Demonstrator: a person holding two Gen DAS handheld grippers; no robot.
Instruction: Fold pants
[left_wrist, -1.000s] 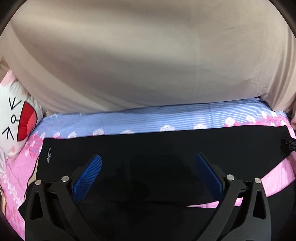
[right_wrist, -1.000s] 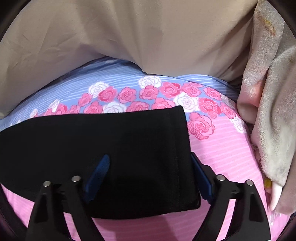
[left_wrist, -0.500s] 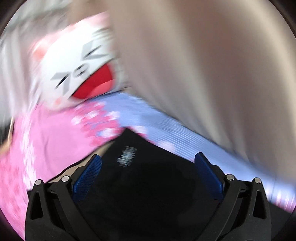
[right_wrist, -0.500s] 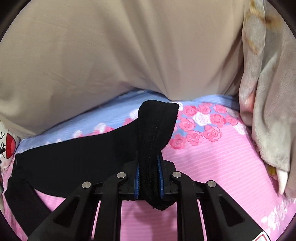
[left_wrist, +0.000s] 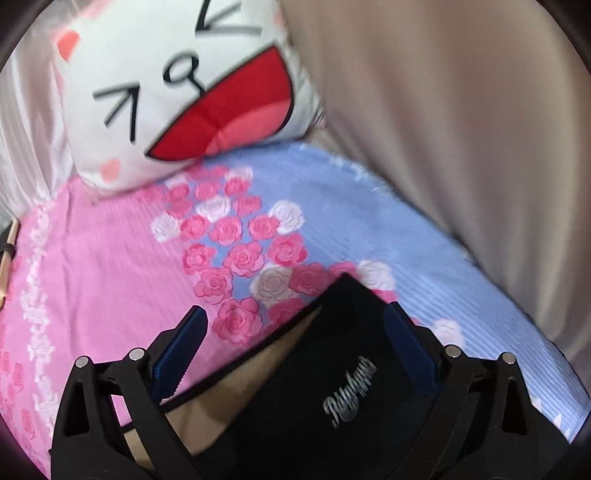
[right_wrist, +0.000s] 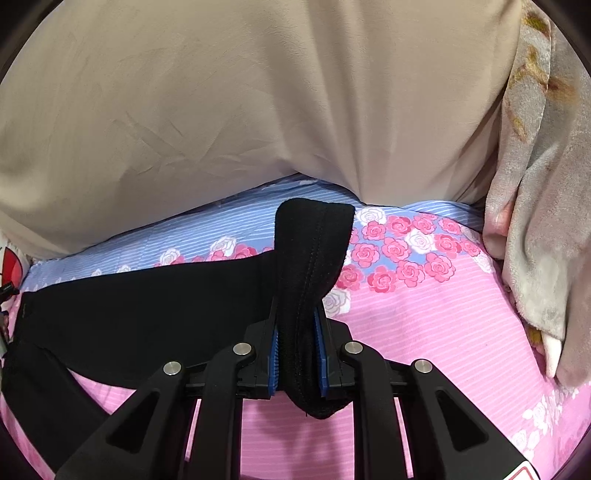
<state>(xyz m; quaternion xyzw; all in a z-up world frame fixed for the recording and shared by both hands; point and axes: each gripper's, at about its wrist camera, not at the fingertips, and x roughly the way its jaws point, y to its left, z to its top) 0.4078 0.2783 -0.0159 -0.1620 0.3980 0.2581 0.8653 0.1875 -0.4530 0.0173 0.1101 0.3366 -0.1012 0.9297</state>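
Black pants (right_wrist: 147, 314) lie across a pink and blue rose-print bed sheet (right_wrist: 424, 332). My right gripper (right_wrist: 297, 354) is shut on the leg-end hem of the pants, which bunches up between the blue pads and stands above the sheet. In the left wrist view the waist corner of the pants (left_wrist: 351, 387), with a silver logo, lies between the fingers of my left gripper (left_wrist: 295, 354). That gripper is open, its blue pads (left_wrist: 181, 354) wide apart, and it holds nothing. A tan patch shows under the pants' edge.
A white cartoon-face pillow (left_wrist: 177, 85) with a red mouth lies at the head end on the left. A beige cushion or cover (right_wrist: 240, 103) rises along the far side of the bed. A grey fleece blanket (right_wrist: 543, 221) is heaped at the right.
My right gripper closed on the leg hem and lifted it off the sheet. My left gripper swung left along the pants to the waist corner by the pillow and stayed open.
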